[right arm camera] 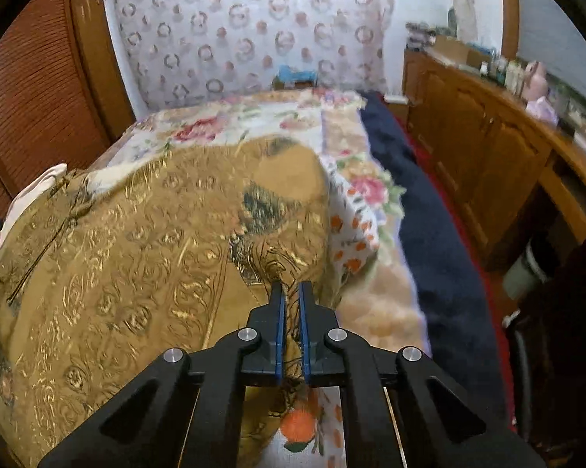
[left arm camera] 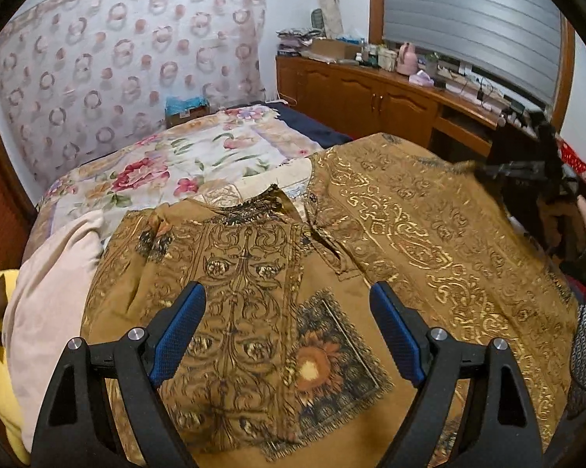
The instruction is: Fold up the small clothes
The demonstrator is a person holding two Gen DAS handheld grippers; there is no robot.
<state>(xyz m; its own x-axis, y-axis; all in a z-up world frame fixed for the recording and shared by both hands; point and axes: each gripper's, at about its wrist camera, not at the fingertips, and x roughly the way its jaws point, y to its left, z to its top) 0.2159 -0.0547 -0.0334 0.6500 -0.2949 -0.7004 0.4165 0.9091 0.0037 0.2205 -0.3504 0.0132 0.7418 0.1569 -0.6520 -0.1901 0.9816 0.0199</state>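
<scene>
Two grippers, one garment: the gold-printed brown tunic (left arm camera: 261, 292) lies spread on the floral bedspread (left arm camera: 183, 160). Your right gripper (right arm camera: 291, 292) has its jaws clamped on a bunched edge, lifting the right half off the bed. Your left gripper (left arm camera: 289, 308) hovers over the chest panel, jaws wide apart, holding nothing. Judgement: carry the raised half across toward the neckline (left arm camera: 254, 204), keep the edge taut, and pin the centre with the left so the base doesn't drag.
</scene>
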